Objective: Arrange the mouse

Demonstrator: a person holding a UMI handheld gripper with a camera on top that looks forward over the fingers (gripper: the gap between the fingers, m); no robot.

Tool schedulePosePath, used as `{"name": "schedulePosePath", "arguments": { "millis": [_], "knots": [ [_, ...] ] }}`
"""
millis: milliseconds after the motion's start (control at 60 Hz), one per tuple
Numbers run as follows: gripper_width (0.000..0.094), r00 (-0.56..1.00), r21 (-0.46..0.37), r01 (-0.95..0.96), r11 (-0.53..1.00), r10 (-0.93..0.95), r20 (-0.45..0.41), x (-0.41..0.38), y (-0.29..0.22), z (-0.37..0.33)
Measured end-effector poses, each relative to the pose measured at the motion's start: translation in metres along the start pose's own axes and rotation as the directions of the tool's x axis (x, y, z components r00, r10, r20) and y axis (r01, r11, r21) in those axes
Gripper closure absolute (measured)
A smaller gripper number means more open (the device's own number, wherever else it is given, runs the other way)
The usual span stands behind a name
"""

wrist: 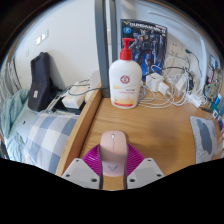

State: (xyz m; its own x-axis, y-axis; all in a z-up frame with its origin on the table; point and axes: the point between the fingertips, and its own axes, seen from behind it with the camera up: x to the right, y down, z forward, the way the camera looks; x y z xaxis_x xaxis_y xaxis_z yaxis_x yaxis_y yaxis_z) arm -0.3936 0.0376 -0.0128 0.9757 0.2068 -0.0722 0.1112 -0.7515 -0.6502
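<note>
Tool (113, 172) clenched on pink mouse (113, 150), both pads pressing its sides.

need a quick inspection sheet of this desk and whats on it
surface: wooden desk, bare ahead of the mouse
job's things: pink mouse on the desk, between the tongs' fingers
clutter: pump bottle standing beyond the mouse; blue box behind it
grippers: tongs with purple pads against the mouse's sides, gripping it
cables: white cables tangled right of the bottle
surroundings: plaid bedding left of the desk; black object further back; white wall behind
</note>
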Motion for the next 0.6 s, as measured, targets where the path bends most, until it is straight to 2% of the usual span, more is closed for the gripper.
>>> {"name": "schedulePosePath", "arguments": {
  "millis": [117,217,500,600],
  "knots": [
    [0.0669,0.999,-0.018,0.014,1.0,-0.014,0.037,0.01,-0.002,-0.009],
    [0.0666,0.997,0.055,0.01,0.998,-0.014,0.075,0.035,-0.037,-0.046],
    [0.0668,0.999,0.336,0.02,0.942,-0.004,-0.051,0.224,-0.169,-0.182],
    [0.0669,0.996,0.369,0.014,0.929,0.021,-0.089,0.286,-0.183,-0.198]
  ]
}}
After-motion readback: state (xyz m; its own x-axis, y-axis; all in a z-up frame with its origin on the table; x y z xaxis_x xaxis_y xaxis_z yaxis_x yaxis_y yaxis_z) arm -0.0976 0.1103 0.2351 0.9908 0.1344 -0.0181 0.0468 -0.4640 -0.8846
